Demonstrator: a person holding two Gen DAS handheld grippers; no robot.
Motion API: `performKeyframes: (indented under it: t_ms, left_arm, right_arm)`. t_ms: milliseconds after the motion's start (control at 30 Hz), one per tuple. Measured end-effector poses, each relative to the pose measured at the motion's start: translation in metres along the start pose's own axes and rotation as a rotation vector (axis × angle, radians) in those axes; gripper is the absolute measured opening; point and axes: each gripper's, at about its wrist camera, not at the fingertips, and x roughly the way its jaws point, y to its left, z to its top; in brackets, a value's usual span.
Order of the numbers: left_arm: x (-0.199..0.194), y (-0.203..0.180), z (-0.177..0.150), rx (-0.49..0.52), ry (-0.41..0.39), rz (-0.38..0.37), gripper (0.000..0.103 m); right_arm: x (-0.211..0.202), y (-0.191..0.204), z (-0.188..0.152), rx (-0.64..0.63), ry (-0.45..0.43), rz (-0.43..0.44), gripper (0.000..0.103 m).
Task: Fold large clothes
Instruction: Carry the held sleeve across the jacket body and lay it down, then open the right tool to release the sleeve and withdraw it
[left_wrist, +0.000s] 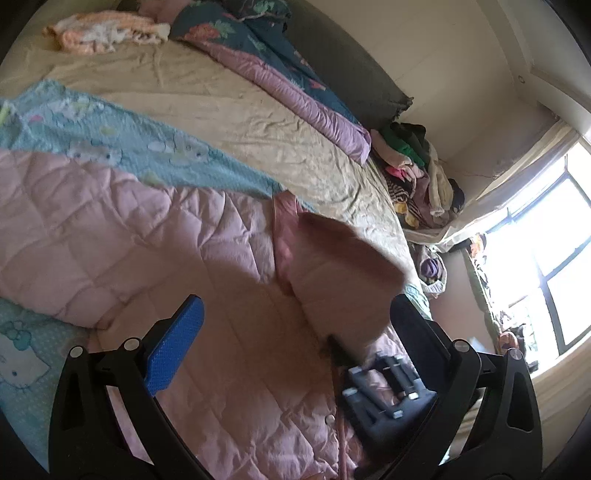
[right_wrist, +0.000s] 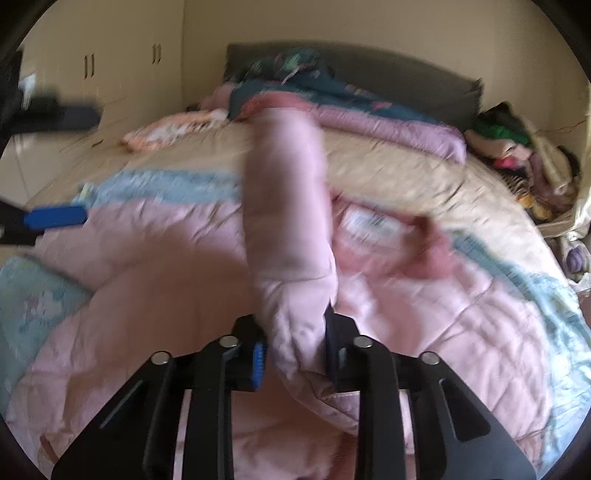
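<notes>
Fingers of our right gripper (right_wrist: 295, 350) stand narrowly apart with a sleeve (right_wrist: 288, 206) of the pink quilted jacket (left_wrist: 129, 236) between them; whether they press it we cannot tell. Our left gripper (left_wrist: 295, 314) hangs spread wide, empty, above the jacket, which lies flat on a blue cartoon-print sheet (left_wrist: 122, 136) across the bed (left_wrist: 229, 96).

A wide bed (left_wrist: 229, 99) fills the room, spread with a beige sheet, its dark grey headboard (right_wrist: 388, 70) against a cream wall (left_wrist: 443, 48). Cream wardrobe doors (right_wrist: 110, 62) with dark handles stand at the left. Bright daylight pours through a dark-framed window (left_wrist: 554, 258), curtain (left_wrist: 517, 177) drawn aside. Clothes (left_wrist: 413, 162) are heaped beside the bed.
</notes>
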Motion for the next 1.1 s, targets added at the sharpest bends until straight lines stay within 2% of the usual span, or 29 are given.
performKeyframes:
  t_ms: [33, 100, 200, 233, 300, 400, 533, 600, 633, 667, 700, 733, 800, 833, 867, 900, 1000, 1100]
  left_arm:
    - [0.002, 0.001, -0.001, -0.007, 0.007, 0.002, 0.095]
    - [0.007, 0.004, -0.003, -0.024, 0.021, 0.009, 0.095]
    - [0.018, 0.009, -0.009, -0.049, 0.06, 0.011, 0.095]
    - [0.023, 0.012, -0.011, -0.055, 0.081, 0.013, 0.095]
    - [0.034, 0.017, -0.018, -0.068, 0.117, 0.041, 0.095]
    - [0.054, 0.027, -0.03, -0.09, 0.172, 0.091, 0.095]
    - [0.076, 0.03, -0.047, -0.089, 0.229, 0.135, 0.093]
    - [0.082, 0.024, -0.055, -0.048, 0.228, 0.165, 0.093]
    - [0.085, 0.019, -0.056, -0.015, 0.224, 0.195, 0.091]
    - [0.087, 0.014, -0.058, 0.026, 0.219, 0.221, 0.077]
    - [0.09, 0.005, -0.06, 0.087, 0.215, 0.248, 0.068]
    - [0.092, -0.003, -0.061, 0.139, 0.213, 0.281, 0.063]
    - [0.097, -0.013, -0.061, 0.214, 0.214, 0.302, 0.046]
    - [0.097, -0.017, -0.058, 0.251, 0.203, 0.314, 0.036]
    - [0.095, -0.023, -0.054, 0.292, 0.181, 0.336, 0.016]
    - [0.092, -0.027, -0.049, 0.315, 0.16, 0.355, 0.01]
    - [0.08, -0.029, -0.029, 0.337, 0.103, 0.349, 0.01]
    - [0.084, -0.024, -0.021, 0.36, 0.106, 0.383, 0.01]
  right_arm:
    - [0.003, 0.004, -0.003, -0.009, 0.013, 0.014, 0.035]
    - [0.011, 0.017, -0.011, -0.024, 0.063, 0.062, 0.05]
    - [0.011, 0.03, -0.02, -0.056, 0.1, 0.102, 0.064]
    - [0.006, 0.032, -0.024, -0.065, 0.108, 0.11, 0.068]
    - [-0.008, 0.027, -0.028, -0.045, 0.088, 0.169, 0.084]
    - [-0.034, 0.001, -0.033, 0.005, 0.038, 0.184, 0.086]
    - [-0.058, -0.058, -0.043, 0.111, 0.022, 0.101, 0.086]
    - [-0.064, -0.086, -0.046, 0.163, 0.029, 0.043, 0.086]
    - [-0.066, -0.097, -0.047, 0.185, 0.036, 0.021, 0.086]
    - [-0.07, -0.113, -0.05, 0.216, 0.037, -0.002, 0.086]
    - [-0.073, -0.126, -0.052, 0.238, 0.038, -0.023, 0.086]
    - [-0.076, -0.137, -0.054, 0.255, 0.041, -0.048, 0.086]
    - [-0.076, -0.155, -0.057, 0.279, 0.057, -0.087, 0.086]
    - [-0.075, -0.163, -0.058, 0.29, 0.069, -0.098, 0.086]
    - [-0.074, -0.169, -0.06, 0.297, 0.075, -0.102, 0.086]
    - [-0.073, -0.174, -0.06, 0.303, 0.078, -0.108, 0.086]
    - [-0.068, -0.181, -0.063, 0.318, 0.1, -0.105, 0.086]
    - [-0.055, -0.187, -0.068, 0.352, 0.141, -0.084, 0.086]
